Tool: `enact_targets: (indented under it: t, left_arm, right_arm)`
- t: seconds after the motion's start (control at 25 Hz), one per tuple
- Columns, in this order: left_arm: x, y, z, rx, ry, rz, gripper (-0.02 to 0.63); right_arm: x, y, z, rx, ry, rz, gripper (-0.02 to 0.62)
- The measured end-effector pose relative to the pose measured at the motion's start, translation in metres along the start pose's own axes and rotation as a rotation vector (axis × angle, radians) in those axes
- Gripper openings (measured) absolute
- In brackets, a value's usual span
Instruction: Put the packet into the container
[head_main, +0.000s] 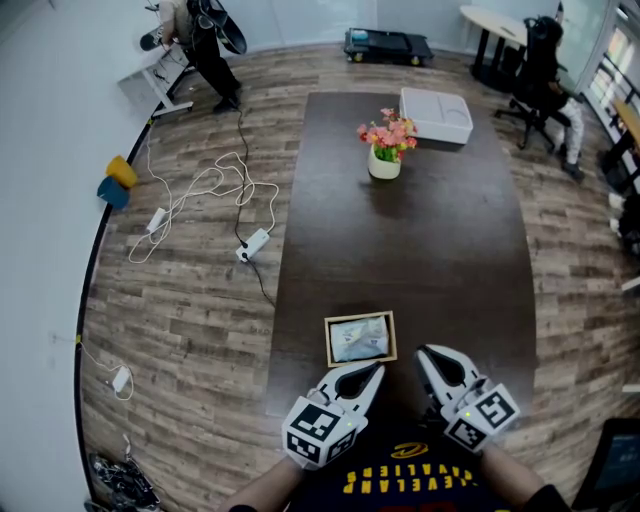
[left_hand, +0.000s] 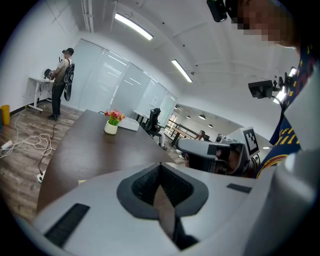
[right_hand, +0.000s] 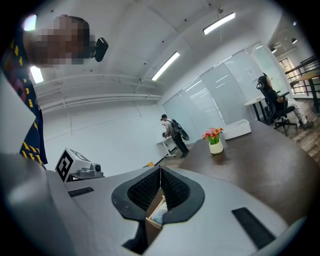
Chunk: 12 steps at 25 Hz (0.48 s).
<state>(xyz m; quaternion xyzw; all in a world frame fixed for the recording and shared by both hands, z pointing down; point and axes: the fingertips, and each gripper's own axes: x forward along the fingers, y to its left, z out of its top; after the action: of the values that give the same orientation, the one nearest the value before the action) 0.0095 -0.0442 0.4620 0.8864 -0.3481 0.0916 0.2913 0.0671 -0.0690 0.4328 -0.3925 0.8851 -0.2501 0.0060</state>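
A shallow wooden container (head_main: 329, 345) lies near the front edge of the dark table (head_main: 420, 250), and a pale packet (head_main: 360, 339) lies flat inside it. My left gripper (head_main: 377, 369) hovers just in front of the container's near right corner, jaws shut and empty. My right gripper (head_main: 423, 351) is a little to the right of the container, also shut with nothing in it. In the right gripper view, a corner of the container (right_hand: 151, 220) and the packet (right_hand: 161, 215) show through the gap below the closed jaws (right_hand: 160, 168). The left gripper view shows its jaws (left_hand: 160, 165) closed over bare table.
A white pot of flowers (head_main: 385, 155) and a white box (head_main: 436, 115) stand at the table's far end. Cables and a power strip (head_main: 252, 244) lie on the wood floor to the left. One person stands at the far left (head_main: 205, 40); another sits at the far right (head_main: 545, 75).
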Motion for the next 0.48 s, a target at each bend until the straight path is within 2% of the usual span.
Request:
enact_targets:
  t: [0.48]
  left_arm:
    - [-0.001,0.0026,-0.0021,-0.006,0.0,0.009,0.0]
  right_arm:
    - [0.0011,0.0025,-0.0029,-0.002,0.008,0.01,0.011]
